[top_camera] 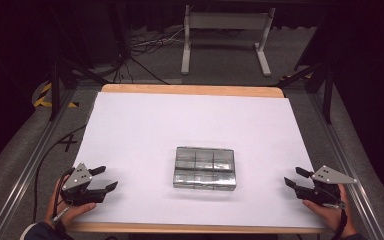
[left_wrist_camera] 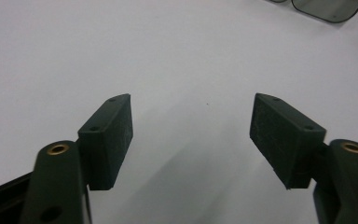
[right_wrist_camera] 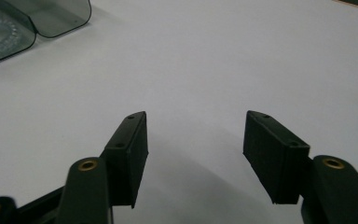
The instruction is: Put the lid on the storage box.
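A clear plastic box with several compartments lies on the white table sheet, a little in front of its middle. My left gripper rests near the front left corner, open with nothing between its jaws, pointing right toward the box. My right gripper sits near the front right edge, open and empty, pointing left toward the box. In the left gripper view the left gripper hovers over bare sheet, with a box corner at the top right. The right gripper has the box at its top left.
The sheet covers a wooden tabletop with metal rails along both sides. A white table frame and cables stand on the floor beyond the far edge. A person's hands hold both grippers.
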{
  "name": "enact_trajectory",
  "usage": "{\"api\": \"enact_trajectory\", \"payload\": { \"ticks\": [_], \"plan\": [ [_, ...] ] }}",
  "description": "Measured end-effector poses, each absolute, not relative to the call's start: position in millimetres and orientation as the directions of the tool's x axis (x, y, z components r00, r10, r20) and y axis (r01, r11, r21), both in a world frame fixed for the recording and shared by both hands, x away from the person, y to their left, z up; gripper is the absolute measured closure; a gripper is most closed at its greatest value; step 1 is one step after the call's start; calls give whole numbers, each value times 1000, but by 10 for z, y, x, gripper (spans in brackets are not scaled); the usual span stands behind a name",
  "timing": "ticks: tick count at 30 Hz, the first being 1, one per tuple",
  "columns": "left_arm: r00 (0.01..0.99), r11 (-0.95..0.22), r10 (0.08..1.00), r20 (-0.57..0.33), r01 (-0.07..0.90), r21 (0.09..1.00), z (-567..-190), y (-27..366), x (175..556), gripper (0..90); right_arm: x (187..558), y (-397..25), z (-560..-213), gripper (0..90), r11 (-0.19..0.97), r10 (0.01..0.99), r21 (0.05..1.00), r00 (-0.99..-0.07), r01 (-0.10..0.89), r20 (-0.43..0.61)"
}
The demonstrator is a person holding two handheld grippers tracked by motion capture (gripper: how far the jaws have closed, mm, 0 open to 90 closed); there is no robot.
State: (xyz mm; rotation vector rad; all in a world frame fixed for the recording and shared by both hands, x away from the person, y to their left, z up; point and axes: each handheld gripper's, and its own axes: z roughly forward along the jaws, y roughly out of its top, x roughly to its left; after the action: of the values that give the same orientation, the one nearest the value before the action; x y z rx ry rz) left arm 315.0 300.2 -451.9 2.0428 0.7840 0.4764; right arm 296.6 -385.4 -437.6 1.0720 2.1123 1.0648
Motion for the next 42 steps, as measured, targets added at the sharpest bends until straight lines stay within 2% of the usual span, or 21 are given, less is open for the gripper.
{"api": "enact_trajectory", "payload": {
  "ticks": [8, 13, 15, 21, 28, 42],
  "plan": [
    [690, -326, 724, -6, 350, 878, -4573, 3095, 3104, 251, 2951, -3922, -4414, 345, 319, 853, 856, -518, 406, -73],
    [663, -270, 749, -26, 340, 901, -4584, 3140, 3075, 233, 2939, -3905, -4430, 328, 331, 856, 855, -507, 399, -95],
    [658, -278, 752, -28, 356, 892, -4586, 3130, 3094, 235, 2936, -3918, -4429, 326, 319, 860, 861, -502, 397, -86],
    [667, -362, 744, 38, 355, 862, -4588, 3051, 3102, 247, 2936, -3930, -4430, 324, 302, 866, 866, -495, 399, -75],
    [650, -285, 760, -16, 356, 890, -4588, 3120, 3088, 243, 2948, -3914, -4434, 313, 313, 871, 856, -483, 412, -86],
    [647, -291, 762, -15, 363, 885, -4590, 3108, 3095, 237, 2939, -3919, -4434, 299, 303, 877, 862, -473, 407, -85]
  ]
}}
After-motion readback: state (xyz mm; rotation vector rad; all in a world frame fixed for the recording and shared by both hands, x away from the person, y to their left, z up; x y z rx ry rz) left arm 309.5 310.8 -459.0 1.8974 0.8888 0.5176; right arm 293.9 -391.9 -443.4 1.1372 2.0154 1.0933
